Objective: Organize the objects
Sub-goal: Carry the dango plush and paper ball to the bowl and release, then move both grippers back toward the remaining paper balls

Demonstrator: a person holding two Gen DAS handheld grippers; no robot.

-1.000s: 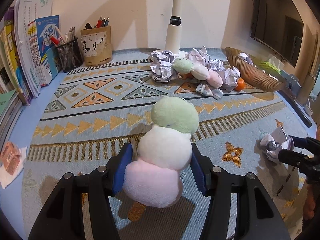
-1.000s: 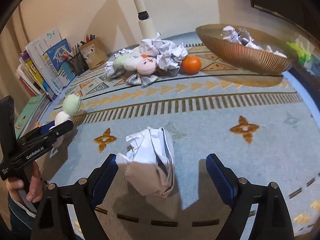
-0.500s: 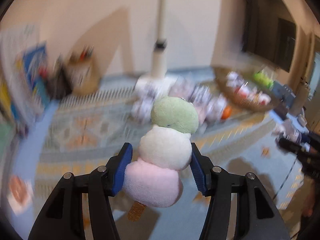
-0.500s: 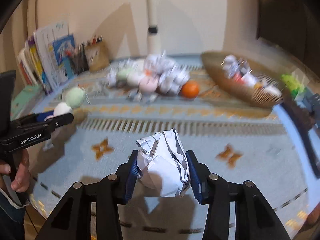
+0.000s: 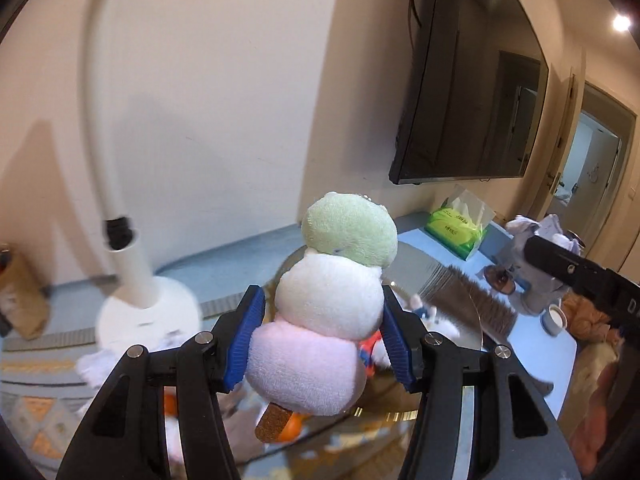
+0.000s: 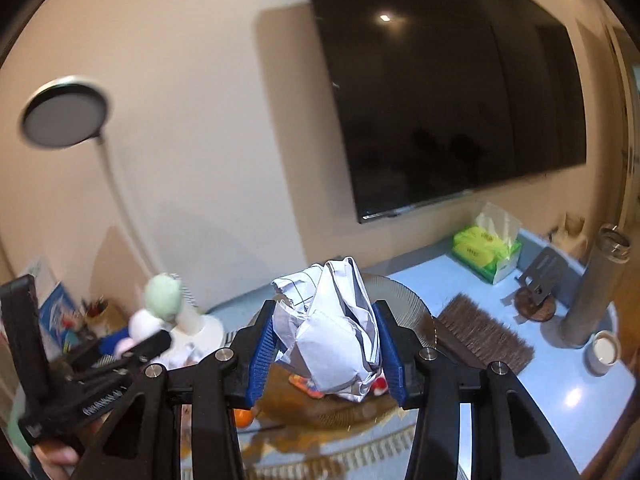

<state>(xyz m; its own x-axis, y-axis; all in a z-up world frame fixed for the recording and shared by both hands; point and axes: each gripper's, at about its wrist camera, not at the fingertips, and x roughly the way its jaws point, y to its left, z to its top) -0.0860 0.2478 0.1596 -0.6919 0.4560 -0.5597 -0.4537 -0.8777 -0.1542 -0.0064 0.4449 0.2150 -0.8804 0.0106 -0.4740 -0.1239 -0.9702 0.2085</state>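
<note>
**Plush dango skewer and crumpled paper both held aloft**

Plush dango skewer (image 5: pixel 328 316), green ball on top, white in the middle and pink at the bottom, sat clamped between the blue pads of the left gripper (image 5: pixel 323 340), raised above the woven basket (image 5: pixel 460 284). Crumpled paper ball (image 6: pixel 332 328) was squeezed between the right gripper's (image 6: pixel 326 354) pads, over the same basket near the blue table's (image 6: pixel 560 396) far edge. A green tissue box (image 6: pixel 486 254) stood by the wall.

A large black wall-mounted television screen (image 6: pixel 452 92) hangs above the light blue tabletop (image 6: pixel 560 396). On the tabletop sit a green tissue box (image 6: pixel 486 256), a brown bristle brush (image 6: pixel 484 336), a tall grey metal cylinder (image 6: pixel 596 288) and a small white cup (image 6: pixel 604 352). A white lamp with a round grey head (image 6: pixel 64 116) stands left.
</note>
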